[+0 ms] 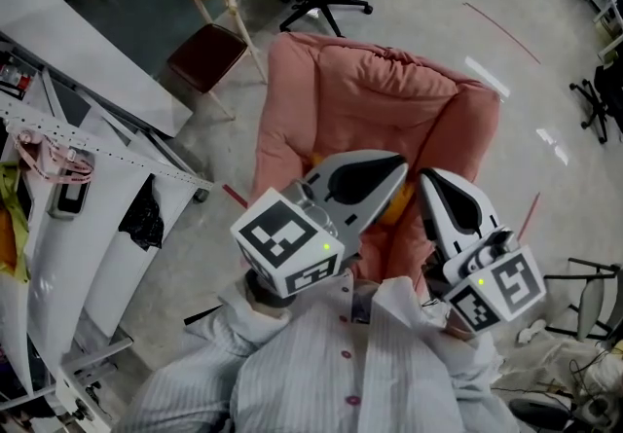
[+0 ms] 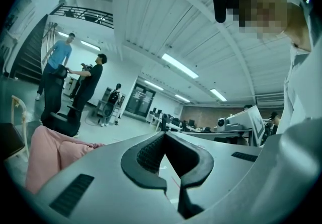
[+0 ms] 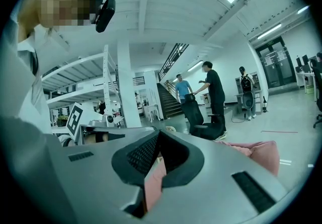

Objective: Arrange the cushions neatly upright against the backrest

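In the head view the left tongs and right tongs are both pinched shut and empty. They sit just short of the pink armchair, and an orange cushion lies mostly hidden under the left pair, so I judge the arranging hardly begun. The left gripper view has the armchair low to the left of its closed tongs, with grey floor ahead. In the right gripper view pink shows behind the closed tongs, with a black office chair beyond.

A pale striped shirt with red buttons is worn. The left gripper and right gripper are coloured grey.
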A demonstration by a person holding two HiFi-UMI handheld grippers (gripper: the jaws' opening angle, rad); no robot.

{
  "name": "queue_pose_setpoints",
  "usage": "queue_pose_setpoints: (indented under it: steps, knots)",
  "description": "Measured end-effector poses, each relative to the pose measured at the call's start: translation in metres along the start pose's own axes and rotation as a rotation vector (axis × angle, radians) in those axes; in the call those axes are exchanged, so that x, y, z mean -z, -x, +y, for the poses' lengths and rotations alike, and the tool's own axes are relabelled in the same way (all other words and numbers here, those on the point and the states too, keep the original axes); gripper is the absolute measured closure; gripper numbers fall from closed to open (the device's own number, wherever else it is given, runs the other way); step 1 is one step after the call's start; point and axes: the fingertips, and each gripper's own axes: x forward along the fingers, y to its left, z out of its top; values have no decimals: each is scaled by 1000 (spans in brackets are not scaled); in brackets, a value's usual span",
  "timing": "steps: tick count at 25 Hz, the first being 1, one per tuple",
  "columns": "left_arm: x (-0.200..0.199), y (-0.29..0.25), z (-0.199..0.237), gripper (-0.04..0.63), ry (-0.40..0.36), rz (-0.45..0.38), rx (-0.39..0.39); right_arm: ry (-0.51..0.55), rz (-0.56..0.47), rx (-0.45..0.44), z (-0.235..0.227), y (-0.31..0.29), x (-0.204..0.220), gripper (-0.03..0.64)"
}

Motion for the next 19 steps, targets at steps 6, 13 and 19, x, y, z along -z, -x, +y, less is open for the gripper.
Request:
queue_pose_setpoints:
  steps: [6,13,19]
  knots:
    - [2,-4,5,584,0,24,9,-6,-1,14,1,1,0,603]
    - [1,-3,18,584,-90,56,-4,-17,-5,26,0,8,1,603]
    - [15,-4,18,584,-127,131,50,-8,-15,52,-5,18,4,603]
